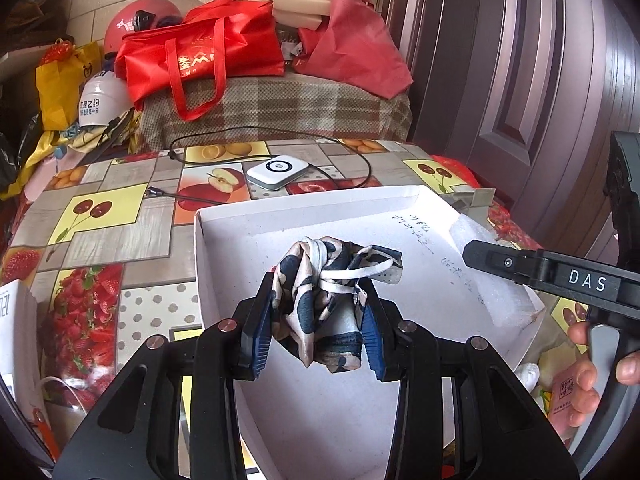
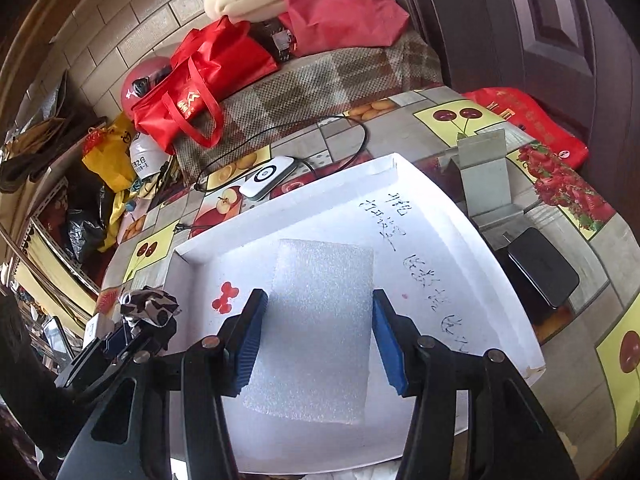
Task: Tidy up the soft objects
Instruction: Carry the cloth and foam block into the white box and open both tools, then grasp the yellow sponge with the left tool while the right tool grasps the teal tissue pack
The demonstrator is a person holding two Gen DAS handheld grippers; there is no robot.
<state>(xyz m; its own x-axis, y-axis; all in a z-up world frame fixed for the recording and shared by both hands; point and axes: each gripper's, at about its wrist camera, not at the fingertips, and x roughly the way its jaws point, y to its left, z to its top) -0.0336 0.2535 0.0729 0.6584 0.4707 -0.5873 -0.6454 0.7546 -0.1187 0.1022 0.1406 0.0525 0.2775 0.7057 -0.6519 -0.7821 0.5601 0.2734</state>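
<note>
My left gripper (image 1: 316,336) is shut on a crumpled patterned cloth (image 1: 320,288), navy, cream and white, held above the white cardboard box lid (image 1: 224,280). The cloth and left gripper also show at the left in the right wrist view (image 2: 150,306). My right gripper (image 2: 316,336) holds a white foam sheet (image 2: 320,328) between its blue pads over the box lid (image 2: 460,240); the pads touch the sheet's edges. In the left wrist view the foam sheet (image 1: 492,276) shows at the right, under the right gripper's finger (image 1: 520,264).
The table has a fruit-patterned cloth (image 1: 100,216). A white device (image 1: 278,171) with a black cable lies behind the lid. A black phone (image 2: 542,266) and a grey stand (image 2: 484,176) are right of it. Red bags (image 1: 200,56) and helmets are piled behind.
</note>
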